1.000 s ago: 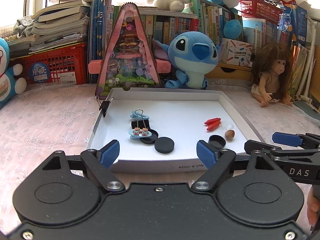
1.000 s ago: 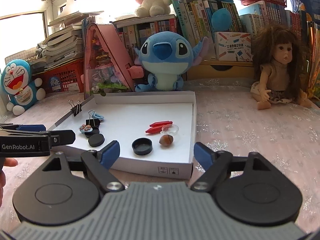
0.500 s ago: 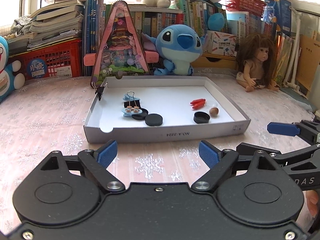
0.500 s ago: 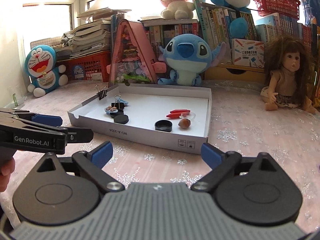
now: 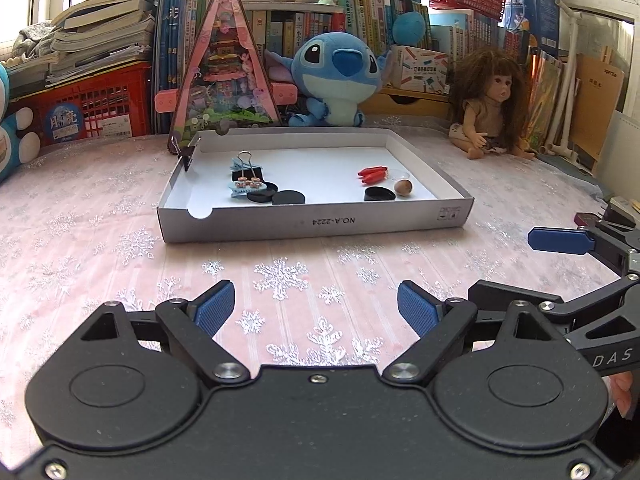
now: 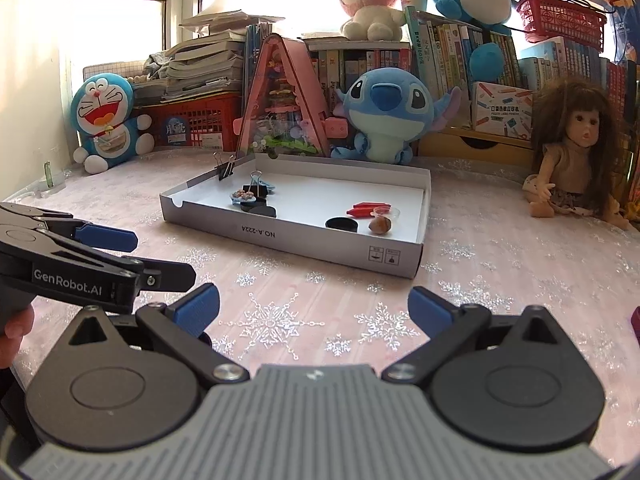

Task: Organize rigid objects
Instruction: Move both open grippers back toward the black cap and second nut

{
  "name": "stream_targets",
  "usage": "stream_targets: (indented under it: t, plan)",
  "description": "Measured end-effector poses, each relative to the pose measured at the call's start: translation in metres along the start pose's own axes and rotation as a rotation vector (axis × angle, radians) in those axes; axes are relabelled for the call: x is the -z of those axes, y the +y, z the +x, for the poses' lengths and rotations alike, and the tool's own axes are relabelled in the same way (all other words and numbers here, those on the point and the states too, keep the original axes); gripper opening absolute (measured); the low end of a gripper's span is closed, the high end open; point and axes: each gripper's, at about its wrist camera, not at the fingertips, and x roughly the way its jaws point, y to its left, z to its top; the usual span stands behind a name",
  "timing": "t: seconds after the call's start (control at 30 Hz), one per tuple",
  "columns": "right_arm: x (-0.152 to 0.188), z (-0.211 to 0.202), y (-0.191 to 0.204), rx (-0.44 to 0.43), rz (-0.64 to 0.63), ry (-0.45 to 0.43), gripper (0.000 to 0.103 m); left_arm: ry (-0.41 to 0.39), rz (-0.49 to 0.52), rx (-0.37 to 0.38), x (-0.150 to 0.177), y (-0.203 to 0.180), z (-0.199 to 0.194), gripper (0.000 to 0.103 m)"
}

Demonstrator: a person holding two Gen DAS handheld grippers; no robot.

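Several small rigid pieces lie in the shallow white cardboard tray (image 5: 312,222) at the middle of my pink snowflake tablecloth (image 5: 92,216): two flat black round caps (image 5: 288,198) and a black binder clip (image 5: 247,168) with pale blue hair clips (image 5: 245,189) on the left, and a pair of red chilli-shaped pieces (image 5: 373,173), a black cap (image 5: 379,193) and a brown nut (image 5: 403,187) on the right. Another black binder clip (image 6: 225,168) grips the tray's far left rim. My left tongs (image 5: 316,308) stand wide and empty. My right tongs (image 6: 314,306) are opening, with nothing between them. Compared with a second ago, both have drawn back: the tray now sits farther off, with bare cloth in front.
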Motion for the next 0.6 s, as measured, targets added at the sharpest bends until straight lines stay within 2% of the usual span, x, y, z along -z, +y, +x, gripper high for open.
stream_targets:
  t: [0.6]
  plan:
    - [0.031,-0.009,0.003,-0.025,0.005,0.078,0.103,0.025,0.054,0.064,0.027,-0.008,-0.013,0.088]
